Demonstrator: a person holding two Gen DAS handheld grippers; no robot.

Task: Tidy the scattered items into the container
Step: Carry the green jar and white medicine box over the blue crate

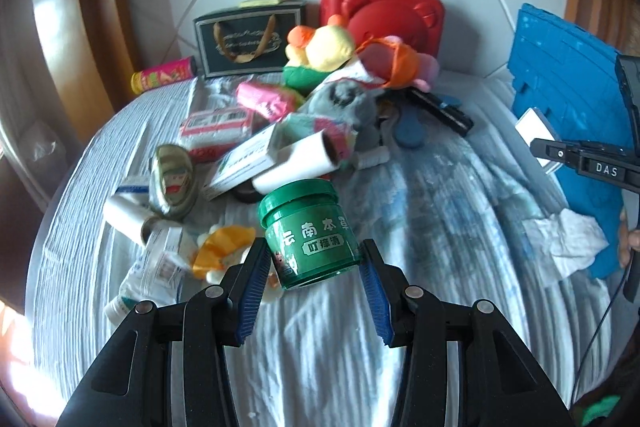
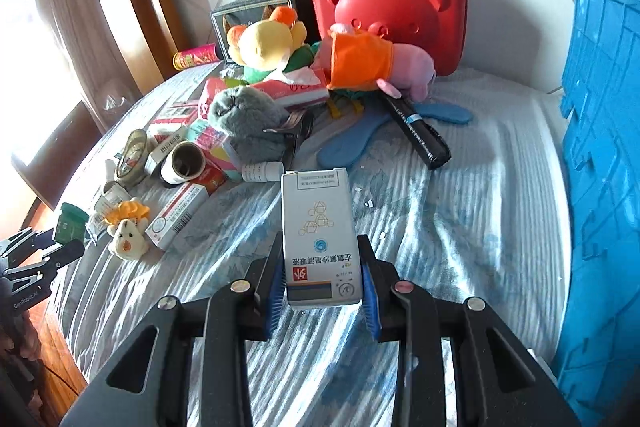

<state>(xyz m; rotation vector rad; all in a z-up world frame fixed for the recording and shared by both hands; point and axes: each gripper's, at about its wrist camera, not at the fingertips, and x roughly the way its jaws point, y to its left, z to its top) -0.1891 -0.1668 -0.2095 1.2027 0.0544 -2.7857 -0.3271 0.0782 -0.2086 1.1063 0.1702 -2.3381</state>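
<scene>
A green jar [image 1: 308, 231] with a green lid and white lettering hangs above the striped bed sheet [image 1: 420, 211], and my left gripper [image 1: 314, 251] is shut on its lower half. My right gripper [image 2: 320, 247] is shut on a white medicine box [image 2: 318, 219] that stands upright between the blue pads. The blue plastic crate [image 2: 600, 147] stands at the right edge of the bed. In the left wrist view the crate [image 1: 560, 75] shows behind the right gripper's fingers [image 1: 560, 151]. The scattered pile fills the bed's far left.
A red bear-shaped case [image 2: 392, 7] leans on the tiled wall. In front lie a yellow plush [image 2: 264, 43], a pink plush in orange [image 2: 372, 63], a grey plush [image 2: 244, 123], a black tube [image 2: 420, 131], blue insoles [image 2: 352, 139], paper rolls, medicine boxes and a small duck toy [image 2: 126, 231].
</scene>
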